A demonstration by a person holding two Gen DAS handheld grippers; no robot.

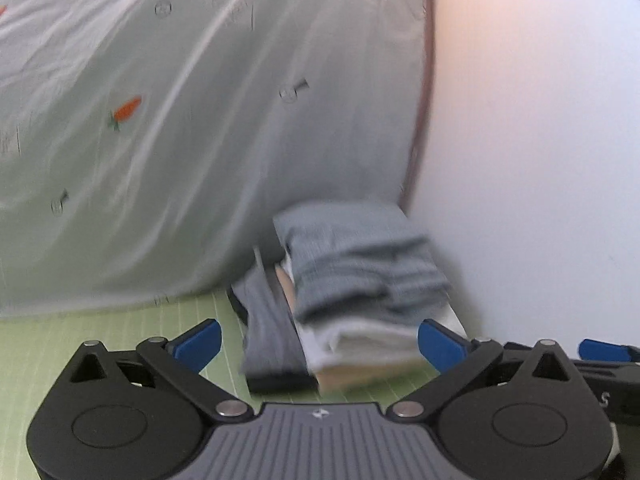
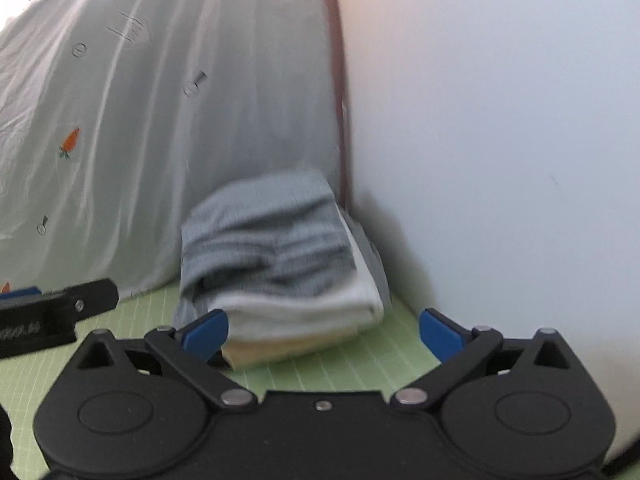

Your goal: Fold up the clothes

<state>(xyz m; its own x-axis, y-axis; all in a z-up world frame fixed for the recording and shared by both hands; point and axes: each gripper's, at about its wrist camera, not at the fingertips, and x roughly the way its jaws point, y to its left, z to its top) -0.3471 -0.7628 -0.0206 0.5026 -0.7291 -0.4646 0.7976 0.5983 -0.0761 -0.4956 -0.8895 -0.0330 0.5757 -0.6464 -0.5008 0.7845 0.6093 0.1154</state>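
Observation:
A stack of folded clothes (image 1: pixel 360 264) lies on the green mat in the corner, blurred in both views. A grey-blue garment (image 2: pixel 272 240) is on top, with a white one (image 2: pixel 304 312) and a beige one (image 2: pixel 280 348) under it. A dark grey striped piece (image 1: pixel 268 328) leans on the stack's left side. My left gripper (image 1: pixel 320 344) is open, its blue pads wide apart in front of the stack. My right gripper (image 2: pixel 323 336) is open too, close to the stack's near edge. Neither grips any cloth.
A pale sheet printed with carrots (image 1: pixel 160 120) hangs down to the mat behind and left of the stack. A white wall (image 2: pixel 480 160) closes off the right side, with a brown strip (image 2: pixel 338 80) at the corner. The green gridded mat (image 2: pixel 320 376) runs under both grippers. The left gripper's body (image 2: pixel 60 312) shows at the right wrist view's left edge.

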